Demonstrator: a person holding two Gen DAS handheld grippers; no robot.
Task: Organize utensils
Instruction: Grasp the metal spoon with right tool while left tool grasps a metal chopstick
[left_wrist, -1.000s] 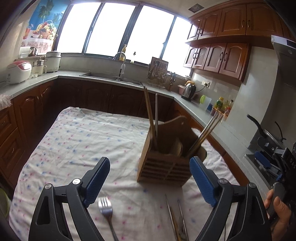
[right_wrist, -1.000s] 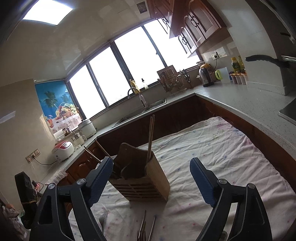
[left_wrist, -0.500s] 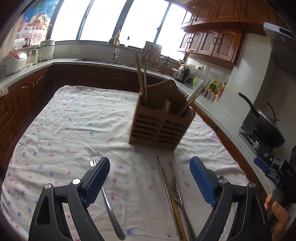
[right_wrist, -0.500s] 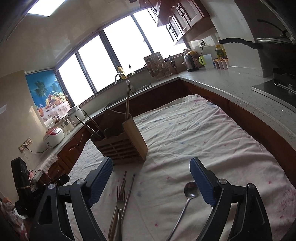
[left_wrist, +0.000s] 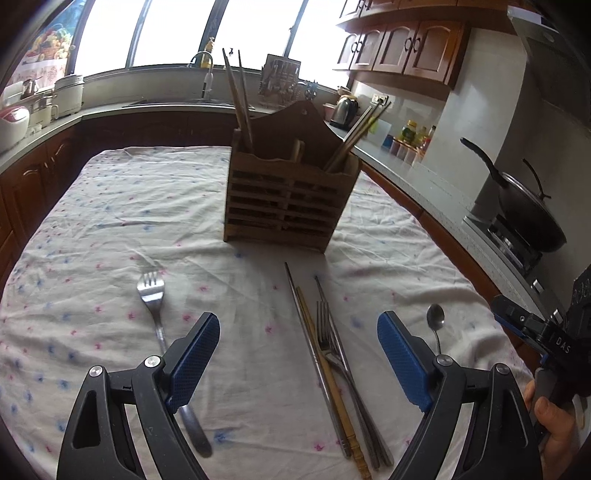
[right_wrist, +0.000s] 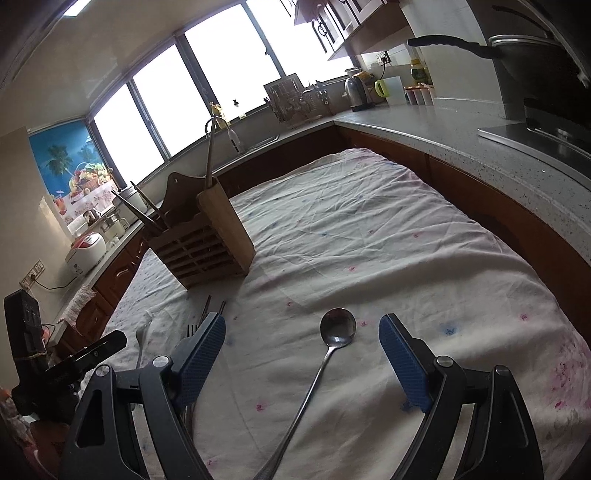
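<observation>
A wooden utensil holder (left_wrist: 288, 199) stands mid-table with chopsticks (left_wrist: 236, 96) sticking out; it also shows in the right wrist view (right_wrist: 207, 240). On the cloth lie a fork (left_wrist: 155, 306) at left, a bundle of chopsticks and a second fork (left_wrist: 328, 354) in the middle, and a spoon (left_wrist: 435, 317) at right. My left gripper (left_wrist: 298, 354) is open above the cloth, between the left fork and the bundle. My right gripper (right_wrist: 302, 354) is open, and the spoon (right_wrist: 334, 332) lies between its fingers.
The table carries a white flowered cloth (left_wrist: 110, 206). Wooden kitchen counters run round it, with a sink (left_wrist: 203, 81), a kettle (left_wrist: 345, 107), a rice cooker (left_wrist: 13, 122) and a wok on the stove (left_wrist: 528, 218). The right gripper shows at the left wrist view's right edge (left_wrist: 546, 339).
Both grippers have pulled back and tipped down. The holder now stands farther off, and the forks, chopsticks and spoon on the cloth have come into view. Both jaws stay open.
</observation>
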